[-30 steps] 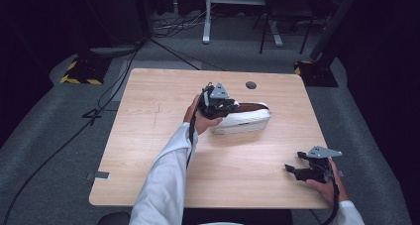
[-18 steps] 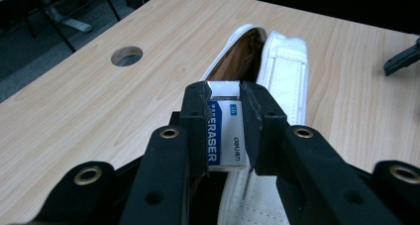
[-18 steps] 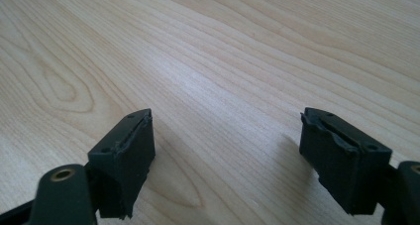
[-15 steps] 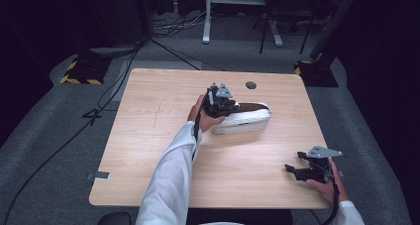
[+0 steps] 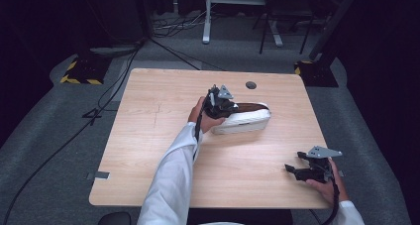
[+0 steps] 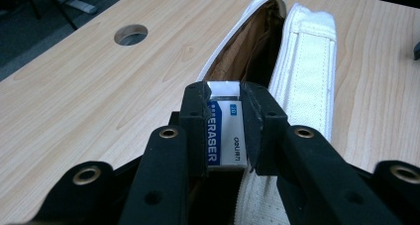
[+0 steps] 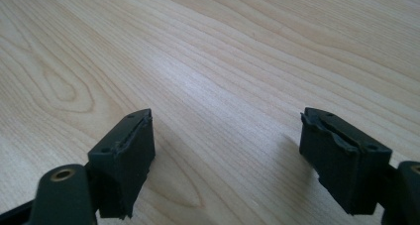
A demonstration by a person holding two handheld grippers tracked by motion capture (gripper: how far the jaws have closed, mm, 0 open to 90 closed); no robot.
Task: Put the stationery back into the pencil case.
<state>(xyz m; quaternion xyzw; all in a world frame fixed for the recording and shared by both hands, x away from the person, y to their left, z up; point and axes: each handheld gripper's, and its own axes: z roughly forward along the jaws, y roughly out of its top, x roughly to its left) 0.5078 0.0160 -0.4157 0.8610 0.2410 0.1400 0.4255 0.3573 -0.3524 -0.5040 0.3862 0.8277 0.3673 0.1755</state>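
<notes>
My left gripper (image 6: 225,111) is clamped on the eraser (image 6: 225,136) just above the open pencil case (image 6: 297,76), release pending; my right gripper (image 7: 225,145) idles, jaws apart, on the table (image 7: 223,46)

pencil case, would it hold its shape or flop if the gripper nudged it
The white pencil case looks like soft stitched canvas, so it would probably give and sag. Lying flat and open, it seems unlikely to roll, and it looks light enough to slide on the smooth table.
</notes>
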